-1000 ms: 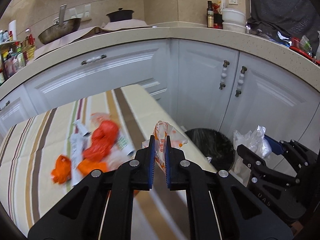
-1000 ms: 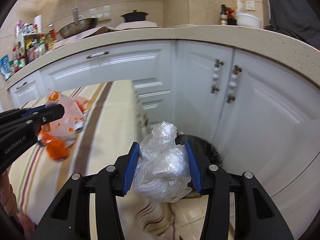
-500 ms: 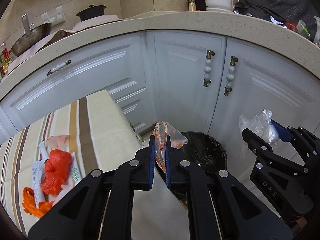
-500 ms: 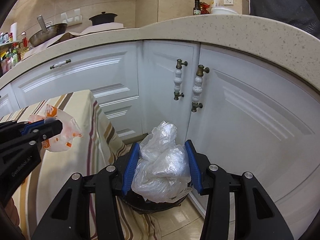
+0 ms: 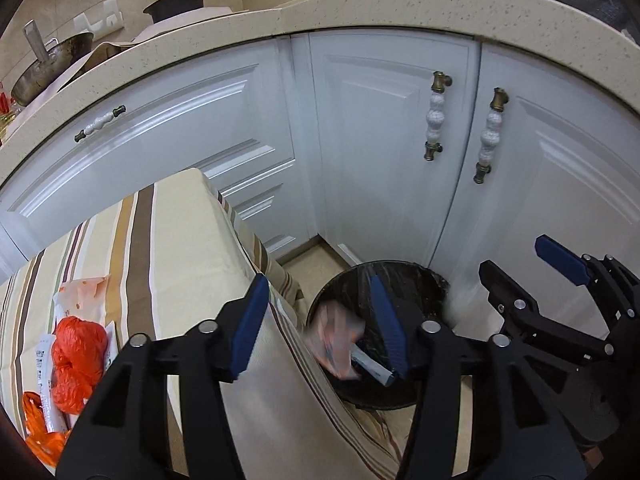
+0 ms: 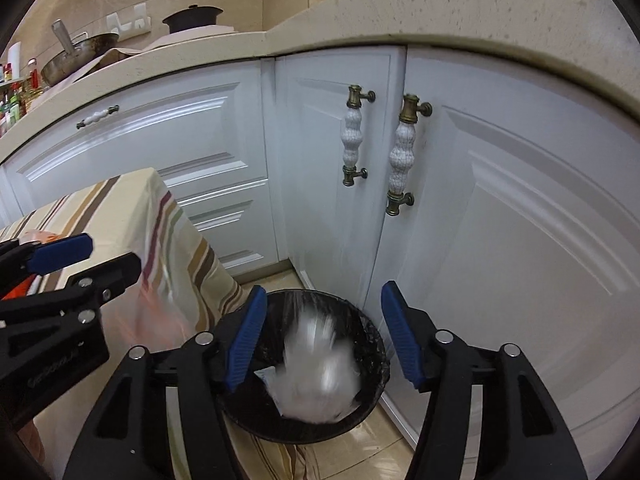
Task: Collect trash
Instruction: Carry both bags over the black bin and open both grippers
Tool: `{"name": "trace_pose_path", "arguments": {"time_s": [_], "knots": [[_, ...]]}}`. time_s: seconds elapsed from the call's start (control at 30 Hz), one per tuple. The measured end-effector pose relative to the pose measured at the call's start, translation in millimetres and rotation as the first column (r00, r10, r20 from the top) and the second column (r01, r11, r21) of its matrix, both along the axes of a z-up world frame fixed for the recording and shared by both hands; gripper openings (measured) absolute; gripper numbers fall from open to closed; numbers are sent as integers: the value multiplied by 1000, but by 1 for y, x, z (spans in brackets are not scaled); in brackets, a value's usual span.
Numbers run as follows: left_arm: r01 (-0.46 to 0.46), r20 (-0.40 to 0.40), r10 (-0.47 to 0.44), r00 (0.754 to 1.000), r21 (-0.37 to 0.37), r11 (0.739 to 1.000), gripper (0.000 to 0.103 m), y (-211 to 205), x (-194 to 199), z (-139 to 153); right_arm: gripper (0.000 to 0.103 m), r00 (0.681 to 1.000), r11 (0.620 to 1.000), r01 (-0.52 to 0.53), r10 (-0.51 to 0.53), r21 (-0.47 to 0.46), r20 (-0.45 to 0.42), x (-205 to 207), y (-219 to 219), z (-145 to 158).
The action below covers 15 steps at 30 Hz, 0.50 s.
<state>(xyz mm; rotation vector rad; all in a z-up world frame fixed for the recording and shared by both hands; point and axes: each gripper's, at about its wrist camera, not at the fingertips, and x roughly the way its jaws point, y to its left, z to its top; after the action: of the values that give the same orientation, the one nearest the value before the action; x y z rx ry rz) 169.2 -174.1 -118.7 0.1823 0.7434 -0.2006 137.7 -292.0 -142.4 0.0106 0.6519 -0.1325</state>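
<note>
Both grippers over the round black bin with a clear plastic liner (image 6: pixel 372 336), which sits on the tan floor at lower centre of both views, against the white cabinet doors (image 6: pixel 520 240).

Left gripper (image 5: pixel 320 328): jaws opening, blue pads well apart, nothing pressed between them. In the gap, low centre of the left view, an orange-and-white printed plastic wrapper (image 5: pixel 334 340) shows as a blur over the bin mouth, touching neither pad. Below it inside the bin lies a small white tube-like packet (image 5: pixel 374 368).

Right gripper (image 6: pixel 324 332): jaws opening too, pads wide apart. A crumpled clear plastic bag (image 6: pixel 316 372), motion-blurred, sits between them but clear of both pads, inside the bin rim at lower centre of the right view. Can't tell if it has landed or is in the air.

The right gripper shows at the lower right edge of the left view, the left gripper at the left edge of the right view; both are empty.

Remaining trash is on the table with a cream cloth striped brown and tan (image 5: pixel 160 240), lower left of the left view: a scrunched red-orange plastic bag (image 5: pixel 78 360), white printed wrappers beside it (image 5: pixel 44 356), and an orange scrap (image 5: pixel 38 440) at the bottom-left corner.

Upper left of both views: speckled beige countertop (image 6: pixel 440 12) with a metal wok (image 6: pixel 80 56) and a black lidded pot (image 6: pixel 192 18).
</note>
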Motion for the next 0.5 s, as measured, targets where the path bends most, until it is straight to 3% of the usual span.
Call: {"name": "trace_pose_path", "arguments": {"time_s": [0.2, 0.5], "knots": [[-13, -25, 13, 1000, -8, 1000, 59, 5, 6, -4, 59, 1000, 1000, 6, -6, 6, -11, 3, -3, -4], [-35, -7, 35, 999, -24, 999, 60, 21, -1, 7, 59, 1000, 1000, 7, -6, 10, -12, -2, 5, 1]]}}
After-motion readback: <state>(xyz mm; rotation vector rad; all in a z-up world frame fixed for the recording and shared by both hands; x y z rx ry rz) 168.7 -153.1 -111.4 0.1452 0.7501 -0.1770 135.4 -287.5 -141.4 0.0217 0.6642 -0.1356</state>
